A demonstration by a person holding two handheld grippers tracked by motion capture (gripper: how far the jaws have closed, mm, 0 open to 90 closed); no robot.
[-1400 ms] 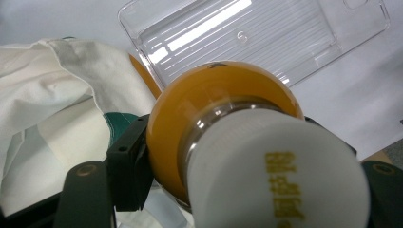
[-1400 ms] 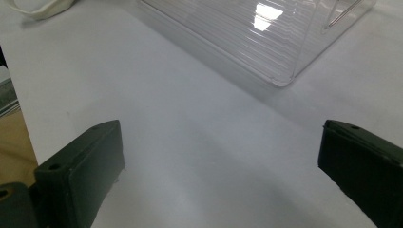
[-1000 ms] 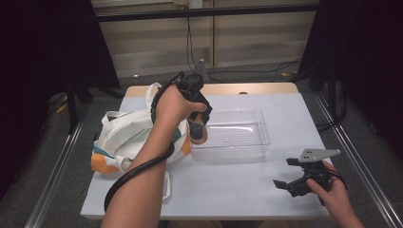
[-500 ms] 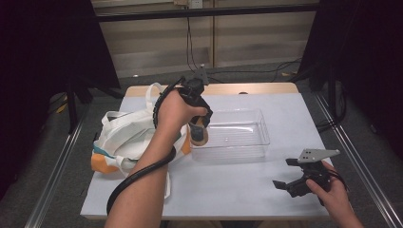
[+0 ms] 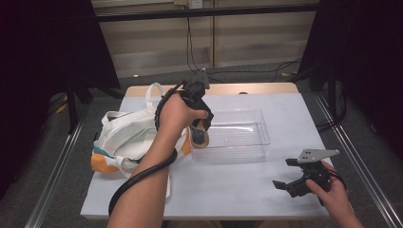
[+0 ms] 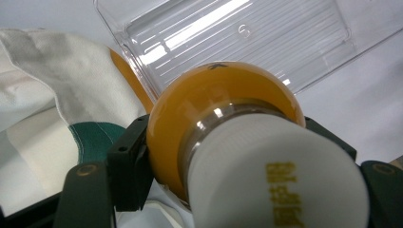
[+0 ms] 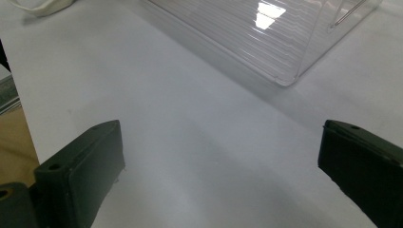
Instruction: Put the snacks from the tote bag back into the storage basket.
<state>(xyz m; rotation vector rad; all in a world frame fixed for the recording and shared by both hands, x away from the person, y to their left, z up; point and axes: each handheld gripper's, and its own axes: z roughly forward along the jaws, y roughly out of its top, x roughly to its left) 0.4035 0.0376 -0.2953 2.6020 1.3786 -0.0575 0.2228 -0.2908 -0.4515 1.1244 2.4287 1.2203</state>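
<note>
At the left of the table lies a white cloth bag with orange and green patches; its right part is covered by the person's left forearm, and its contents cannot be made out. Just right of the bag, the left gripper points steeply downward and its jaws are clamped on an orange light bulb. In the left gripper view the bulb sits crosswise to nothing: its long axis runs along the jaws, with the white base toward the camera and the rounded orange glass end pointing away, toward the near left corner of the clear plastic tray. The print on the base is blurred and cut off at the lower edge, so it is not legible. In the high view the bulb hangs at the tray's left wall, nose down; whether it is over the rim or just outside it cannot be determined, since the hand hides much of it. The tray stands at the table's centre. Well apart, at the near right corner, the right gripper rests low by the table with its jaws spread wide and nothing between them; in the right gripper view, bare table and a corner of the tray lie ahead.
</note>
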